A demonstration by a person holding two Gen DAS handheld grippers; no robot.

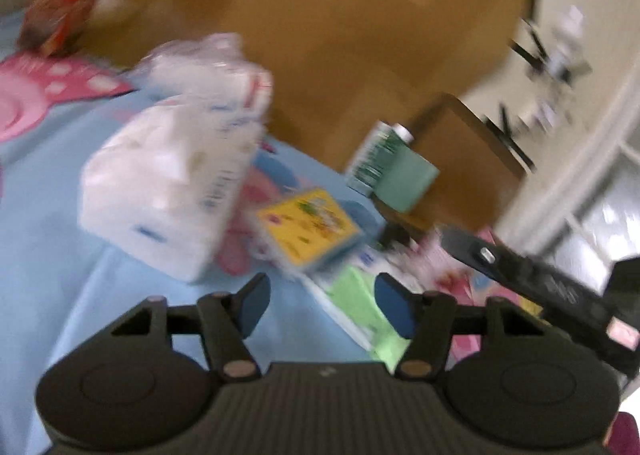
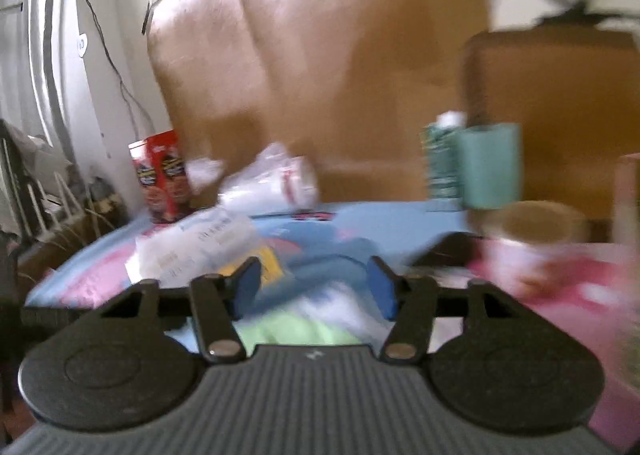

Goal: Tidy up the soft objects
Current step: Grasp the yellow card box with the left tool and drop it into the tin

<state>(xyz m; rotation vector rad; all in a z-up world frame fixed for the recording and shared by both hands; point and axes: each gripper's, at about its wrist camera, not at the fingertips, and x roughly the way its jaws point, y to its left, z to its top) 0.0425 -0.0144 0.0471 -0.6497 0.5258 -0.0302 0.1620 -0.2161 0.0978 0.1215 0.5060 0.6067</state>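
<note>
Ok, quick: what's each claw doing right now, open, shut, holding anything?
Left claw: open, nothing between its pads.
Right claw: open, holding nothing.

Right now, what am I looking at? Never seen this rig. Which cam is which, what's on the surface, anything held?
No robot: a person carries a handheld two-finger tool in each hand, each with a fisheye camera looking along its fingers. One picture is from the left tool, the other from the right tool. The black body and blue pads at the bottom are the tool itself.

Both frames are motion-blurred. On the blue and pink cloth lie white plastic-wrapped packs, a yellow packet and a green and white pack. Further back stand a red box and a teal cup.

Both tools are open, holding nothing.
</note>
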